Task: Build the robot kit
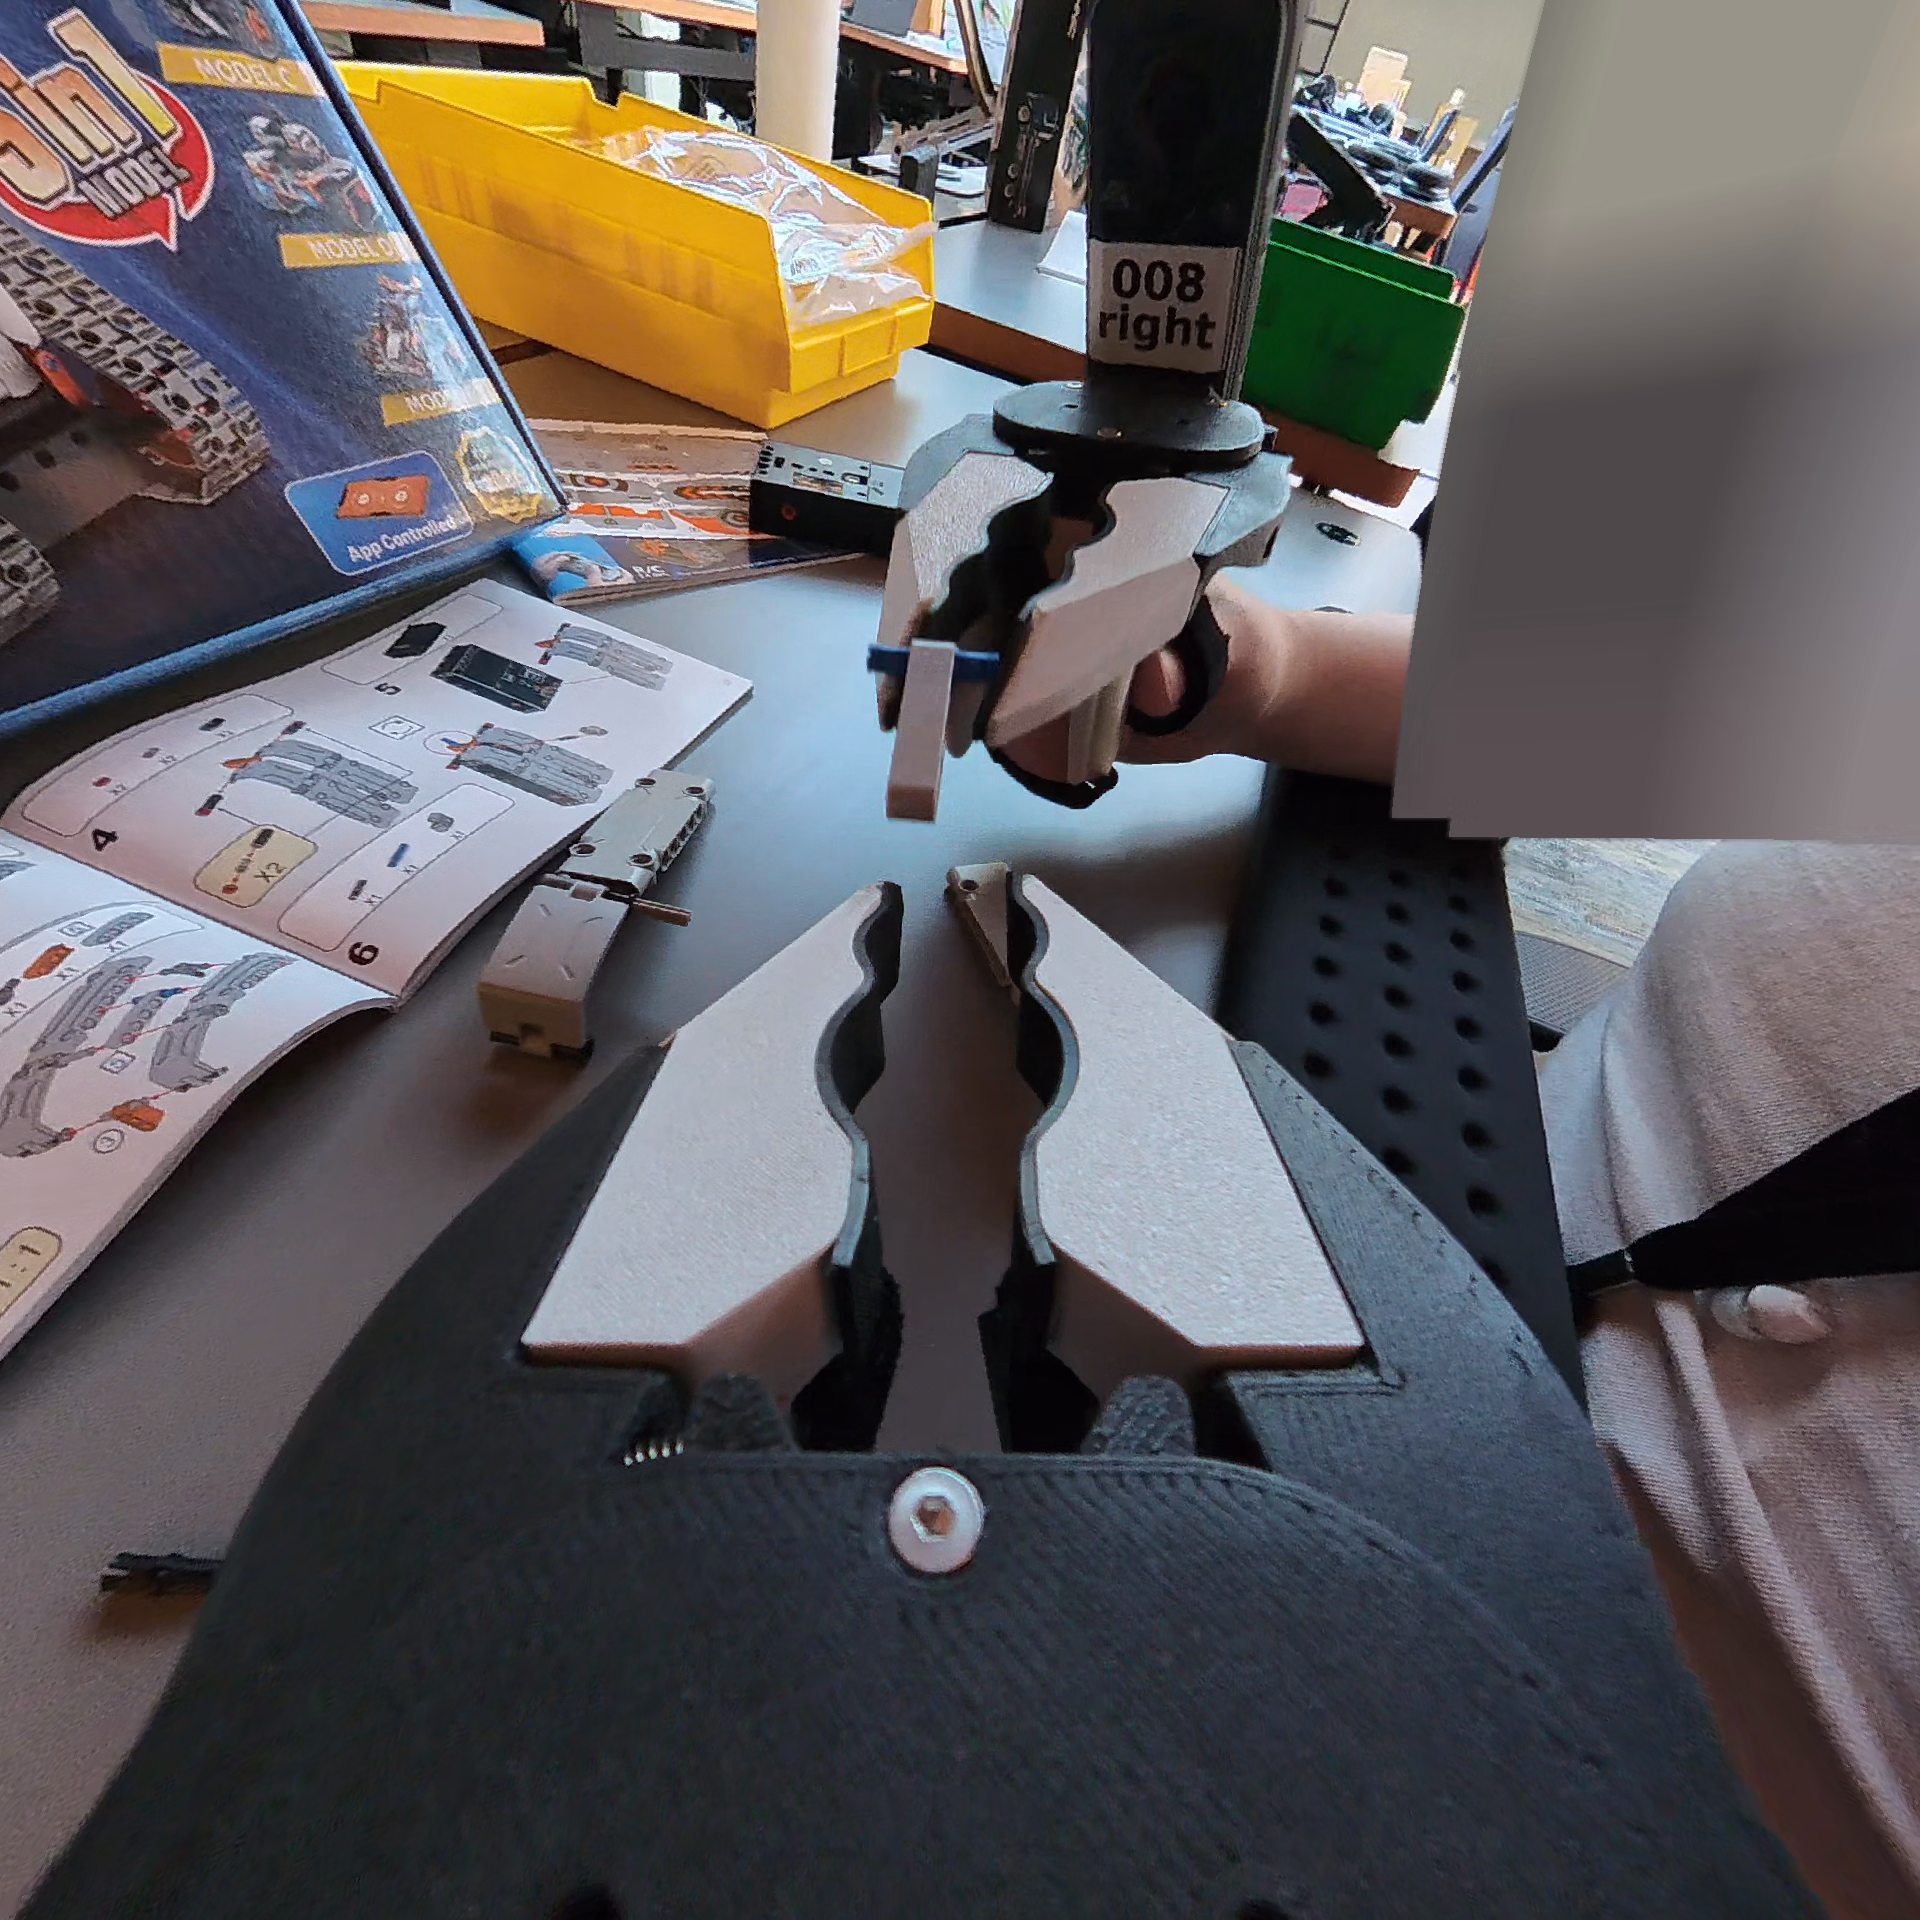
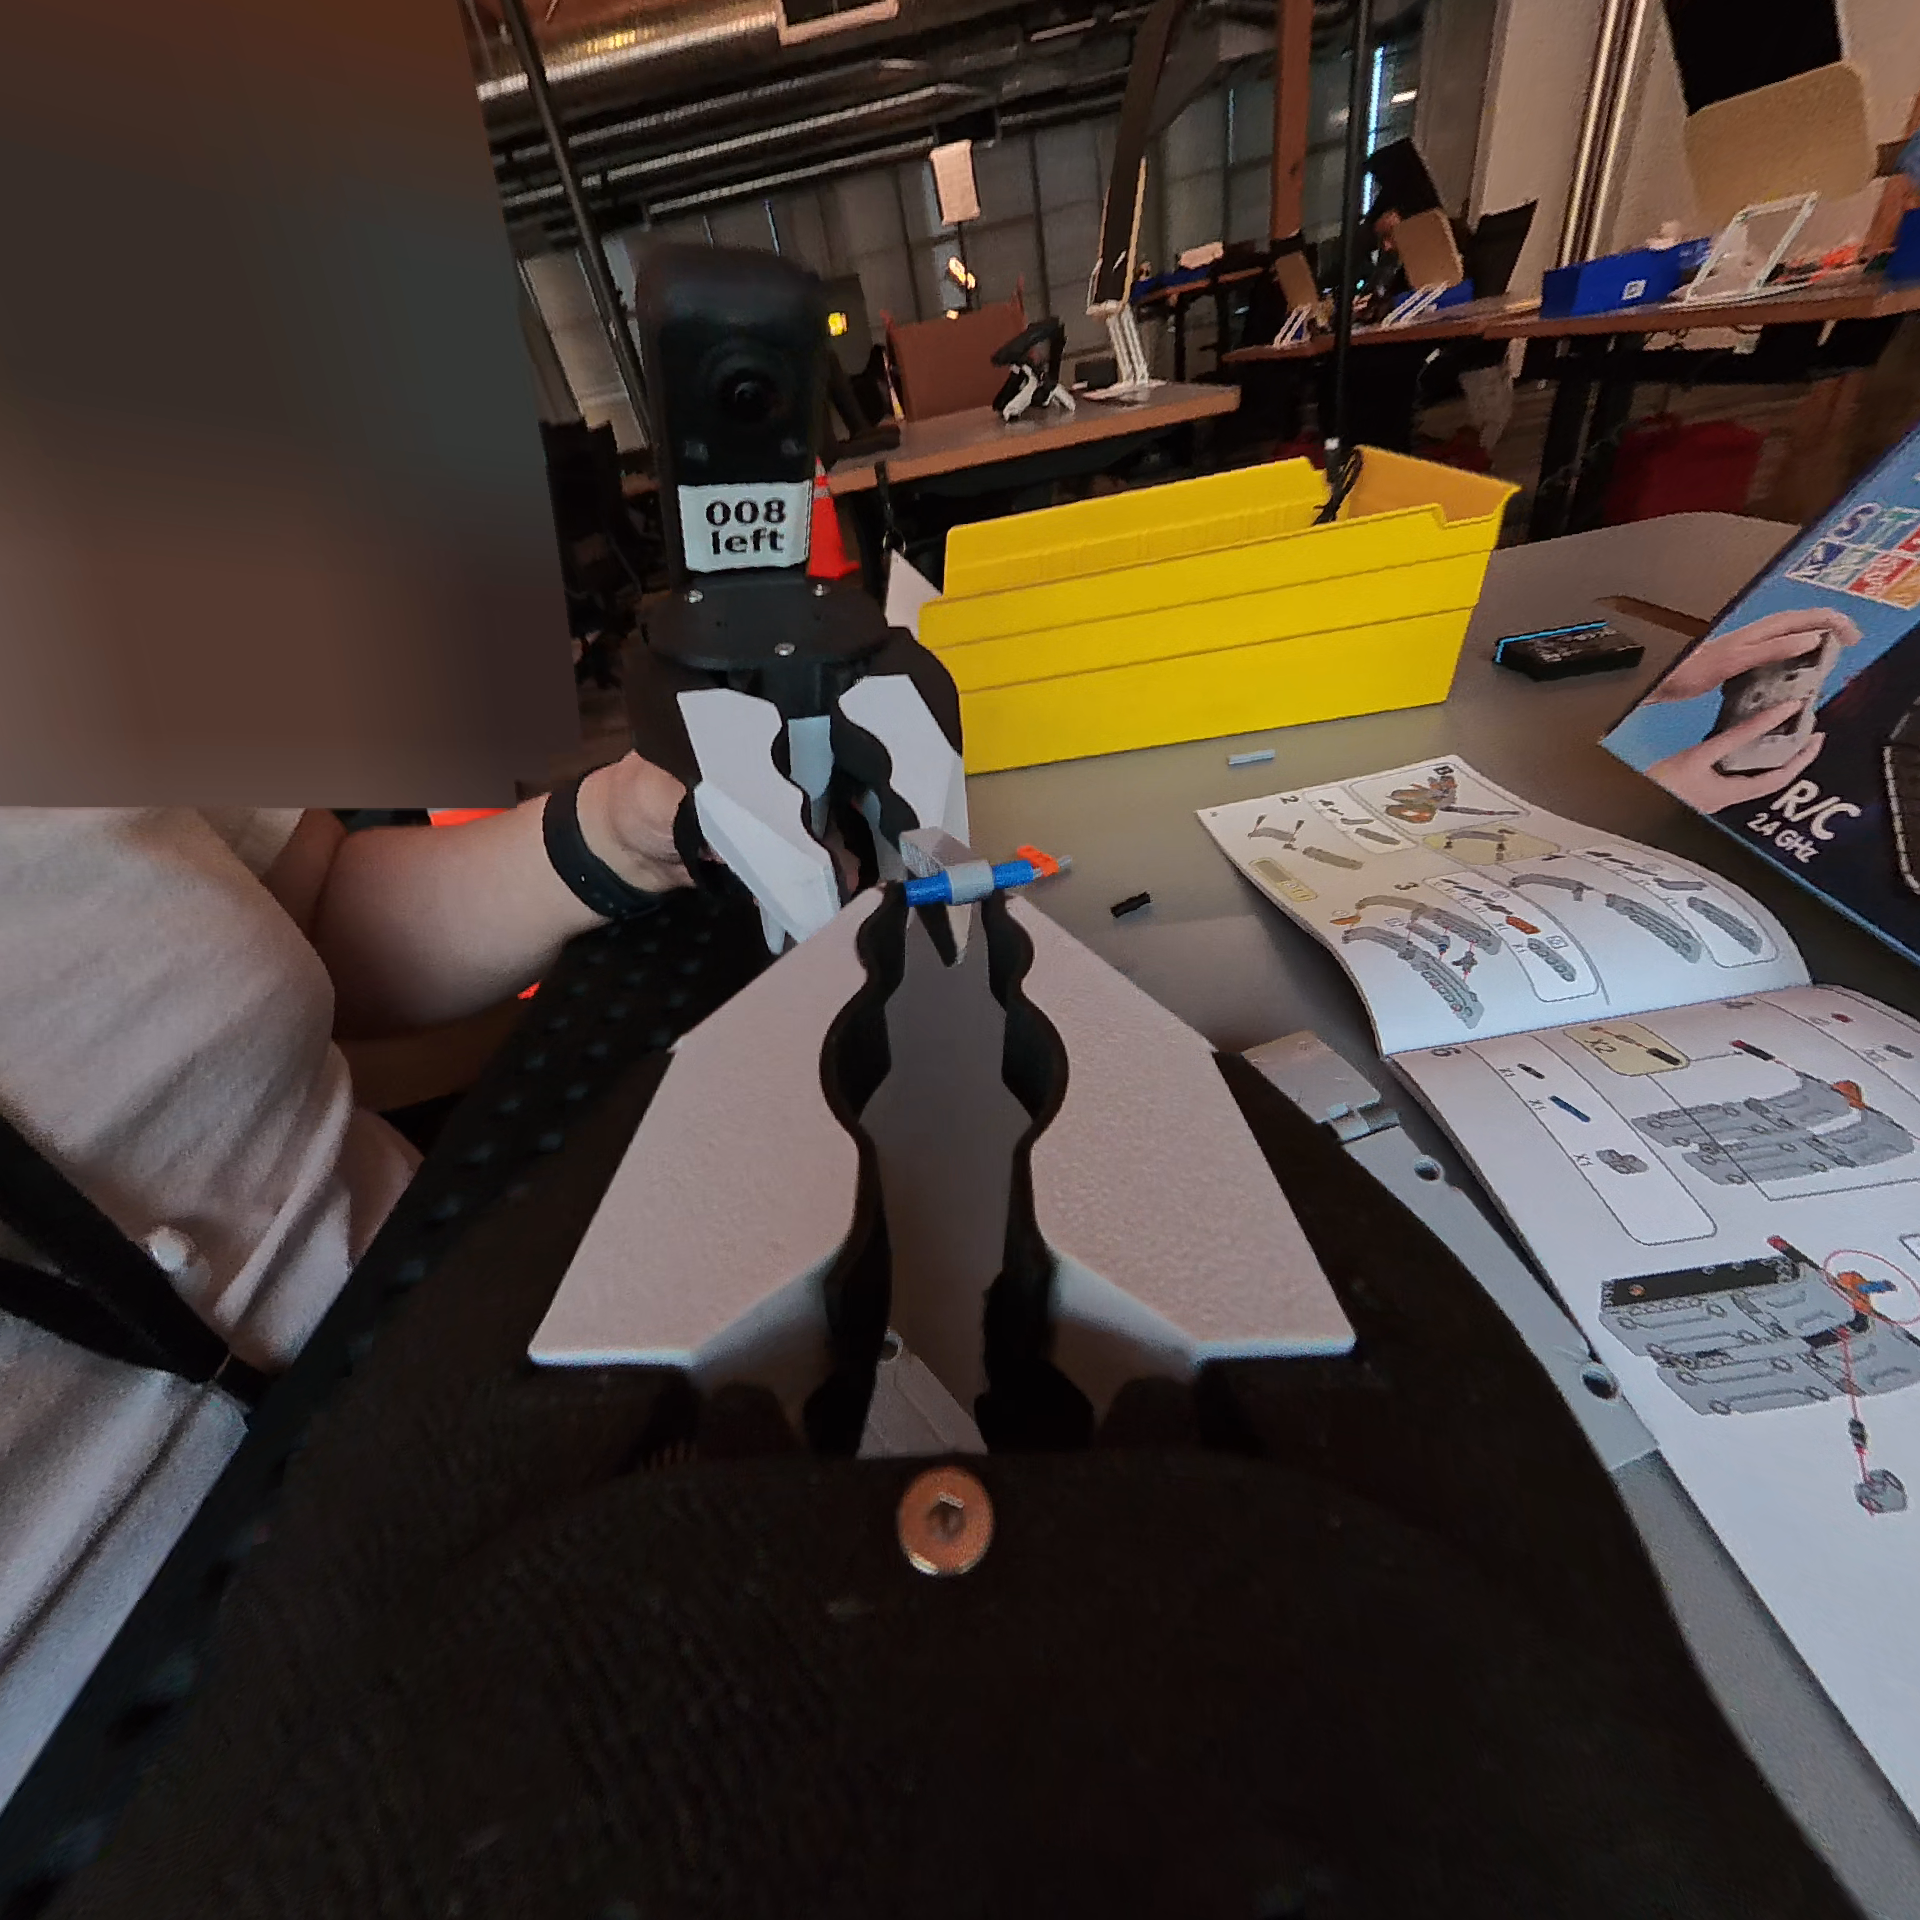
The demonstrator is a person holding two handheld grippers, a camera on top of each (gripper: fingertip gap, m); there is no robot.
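Between the right gripper's fingertips: right gripper [image 2: 940,904] is clamped on a blue axle [image 2: 935,889] that passes through a small grey beam [image 1: 921,727]; an orange piece [image 2: 1039,861] sits at the axle's far end.
Right gripper from the left wrist view: right gripper [image 1: 940,691] is raised off the table [image 1: 810,748], the beam hanging down from the axle, a hand [image 1: 1226,675] on its grip.
Left gripper: left gripper [image 1: 951,894] has its fingers a little apart; a small tan-grey part [image 1: 982,914] lies against the inner side of the right finger near its tip, and whether it is pinched I cannot tell.
Left gripper from the right wrist view: left gripper [image 2: 831,883] sits just beyond the axle, its tips close to it.
Near left of the left gripper: grey motor-and-beam assembly [image 1: 592,914] lying flat on the table.
Farther left: open instruction booklet [image 1: 312,810], touching the assembly's far end.
Far left: blue kit box [image 1: 208,364] propped upright.
Far centre: yellow bin [image 1: 644,239] holding a clear plastic bag [image 1: 769,197]; a black battery box [image 1: 821,499] just in front.
Far right: green bin [image 1: 1351,332].
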